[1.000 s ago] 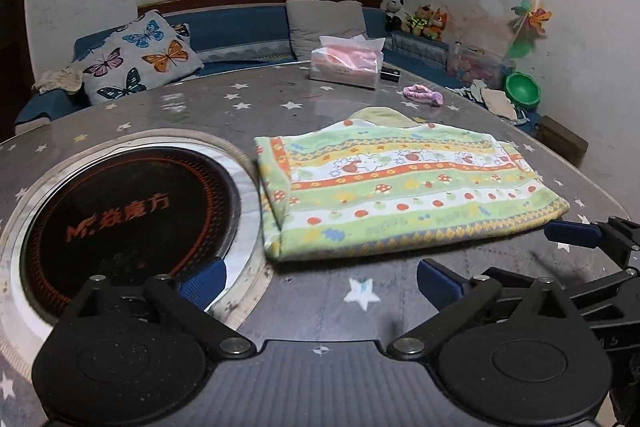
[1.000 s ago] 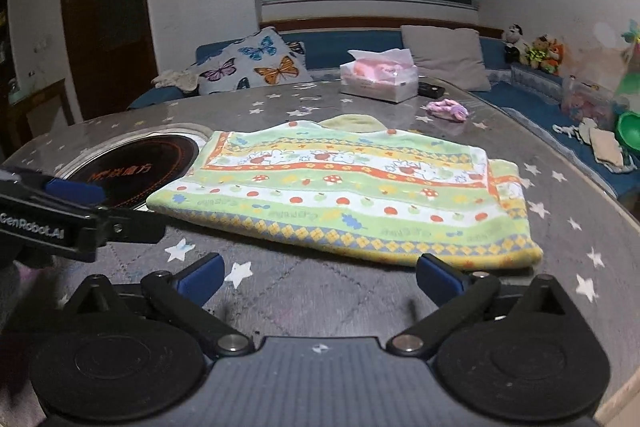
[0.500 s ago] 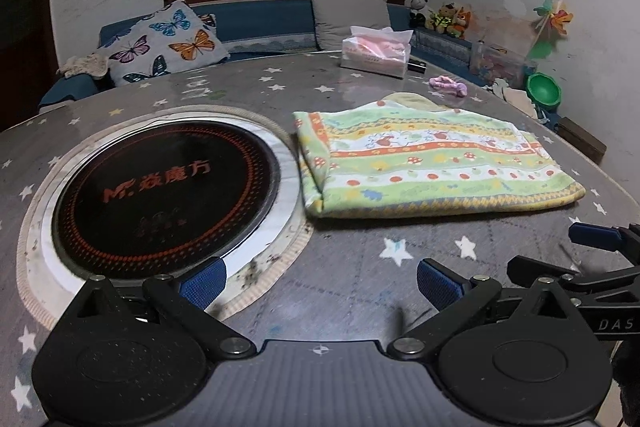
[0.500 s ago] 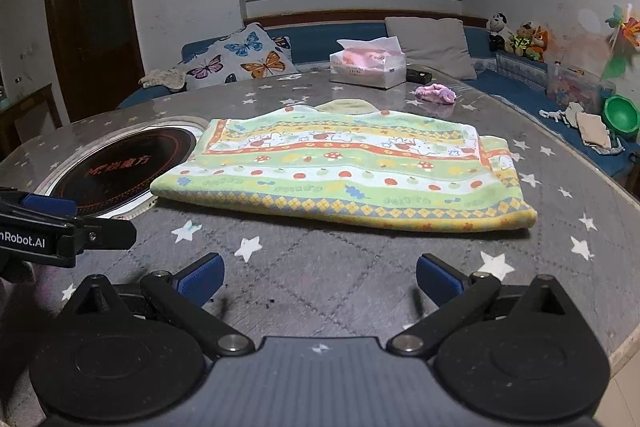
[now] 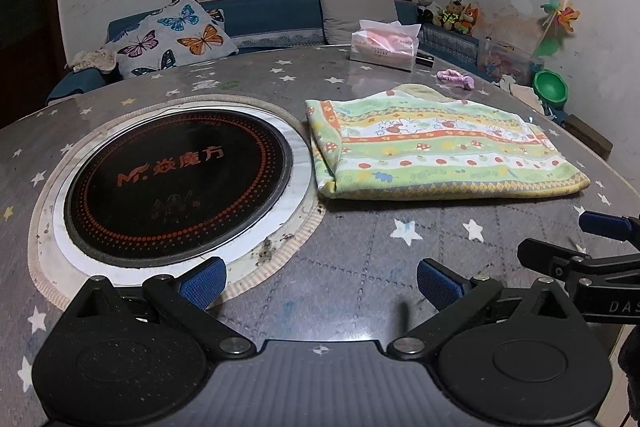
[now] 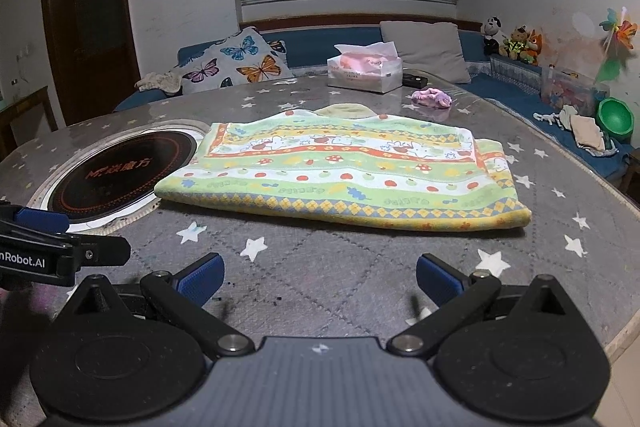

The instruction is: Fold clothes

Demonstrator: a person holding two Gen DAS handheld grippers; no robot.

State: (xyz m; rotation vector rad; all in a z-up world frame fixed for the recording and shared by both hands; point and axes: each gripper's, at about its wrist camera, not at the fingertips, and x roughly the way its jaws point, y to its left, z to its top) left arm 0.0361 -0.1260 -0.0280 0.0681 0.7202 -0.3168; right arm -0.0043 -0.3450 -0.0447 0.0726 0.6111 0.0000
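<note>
On starred table: folded garment | left gripper spread | right gripper spread

Green-yellow-orange striped cloth, grey star-patterned table, black-and-orange cooktop, butterfly pillow

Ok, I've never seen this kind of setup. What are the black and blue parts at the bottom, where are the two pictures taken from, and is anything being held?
Those are two hand-held grippers, each carrying a camera that looks forward along its two blue-tipped fingers. One picture comes from the left gripper, the other from the right gripper; each also shows in the other's view. Both are open and hold nothing. On the star-patterned table lie a folded striped cloth, a round black cooktop, a tissue box and a small purple item.
</note>
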